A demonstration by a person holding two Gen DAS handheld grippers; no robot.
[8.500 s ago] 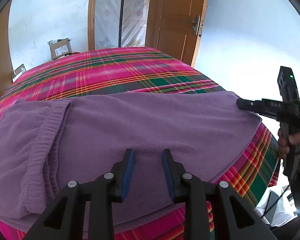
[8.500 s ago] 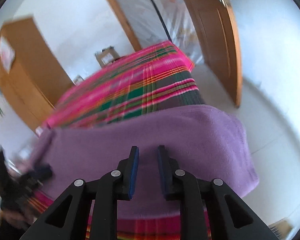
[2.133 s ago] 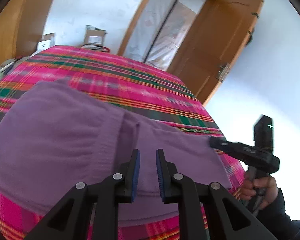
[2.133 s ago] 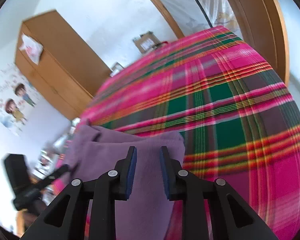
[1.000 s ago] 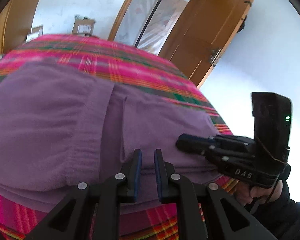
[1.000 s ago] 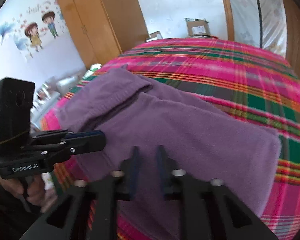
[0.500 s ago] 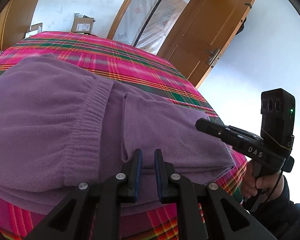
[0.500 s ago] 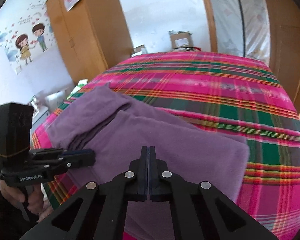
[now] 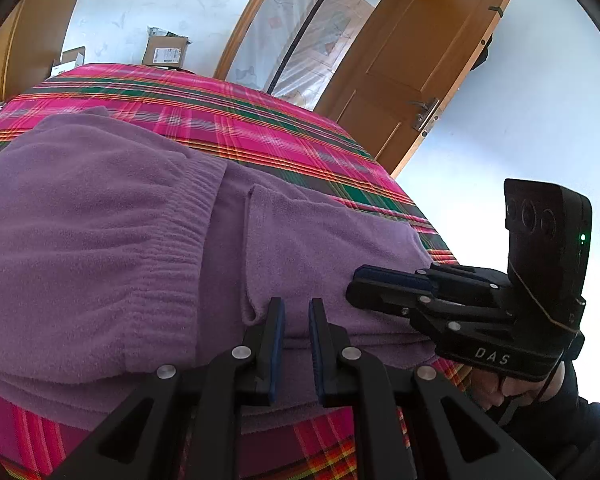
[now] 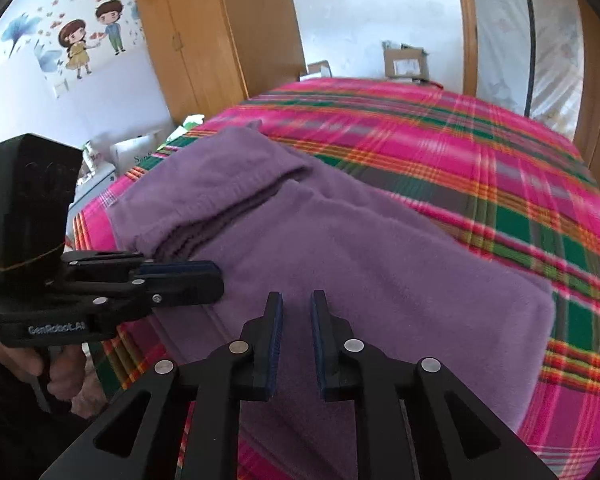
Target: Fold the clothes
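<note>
Bedroom: a plaid bedspread carries purple fleece trousers, one end doubled over the rest beside the waistband. Left gripper and right gripper hover, fingers slightly parted, empty. Judged mid-fold; another fold needs an edge grasp.

Two grippers, one purple garment, two cardboard boxes.
</note>
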